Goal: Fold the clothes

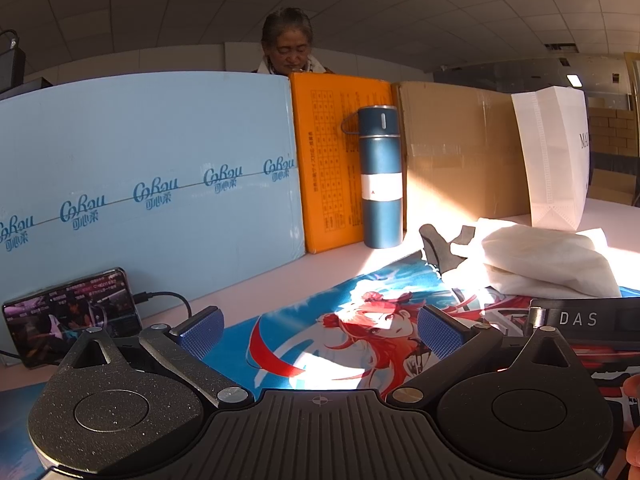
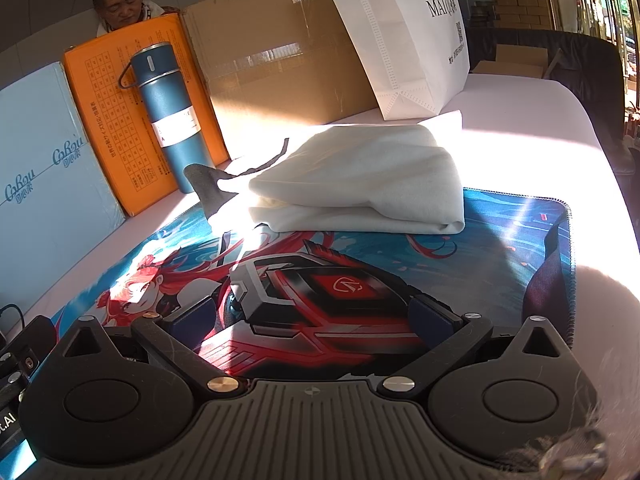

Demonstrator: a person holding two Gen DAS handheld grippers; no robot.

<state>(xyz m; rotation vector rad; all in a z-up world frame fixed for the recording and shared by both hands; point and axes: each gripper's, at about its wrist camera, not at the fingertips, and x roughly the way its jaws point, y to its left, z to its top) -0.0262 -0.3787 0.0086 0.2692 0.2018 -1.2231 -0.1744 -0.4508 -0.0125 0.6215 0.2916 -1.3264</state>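
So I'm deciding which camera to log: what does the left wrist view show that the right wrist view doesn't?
Only the left wrist view shows the lit phone with its cable, and the open left hand-held gripper.

Only the right wrist view shows the mat's stitched right edge, the table's far end, and the open right hand-held gripper.

Both show the folded white garment, blue flask, orange box and white bag.

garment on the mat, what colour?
Cream-white folded garment, with a dark grey part at its left; clearest in right wrist view.
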